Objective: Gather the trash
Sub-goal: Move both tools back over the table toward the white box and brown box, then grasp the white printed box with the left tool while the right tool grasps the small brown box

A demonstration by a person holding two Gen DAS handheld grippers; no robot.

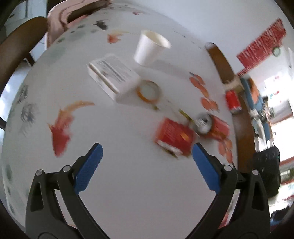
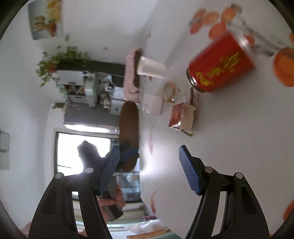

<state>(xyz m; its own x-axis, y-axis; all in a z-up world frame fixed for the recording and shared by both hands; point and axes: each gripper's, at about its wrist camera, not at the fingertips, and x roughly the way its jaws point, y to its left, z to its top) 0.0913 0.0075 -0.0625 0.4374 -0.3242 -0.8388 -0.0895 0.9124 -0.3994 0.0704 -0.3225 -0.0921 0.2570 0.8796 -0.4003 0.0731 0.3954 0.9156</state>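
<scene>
On the white fish-print table (image 1: 128,183) lie a red carton (image 1: 173,137), a red can on its side (image 1: 211,124), a white box (image 1: 114,75), a tape roll (image 1: 148,91) and an upright white paper cup (image 1: 151,48). My left gripper (image 1: 147,165) is open and empty above the table, just short of the red carton. My right gripper (image 2: 149,169) is open and empty, its view rolled sideways. In the right wrist view the red can (image 2: 220,64) lies ahead, past the torn red carton (image 2: 182,118), white box (image 2: 152,104), tape roll (image 2: 170,92) and cup (image 2: 151,69).
A second red can (image 1: 233,101) stands at the table's right edge by a wooden chair back (image 1: 222,62). A pink cloth (image 1: 60,16) hangs over a chair at the far side. In the right wrist view a wooden chair (image 2: 128,128) stands beside the table, with shelves (image 2: 88,88) behind.
</scene>
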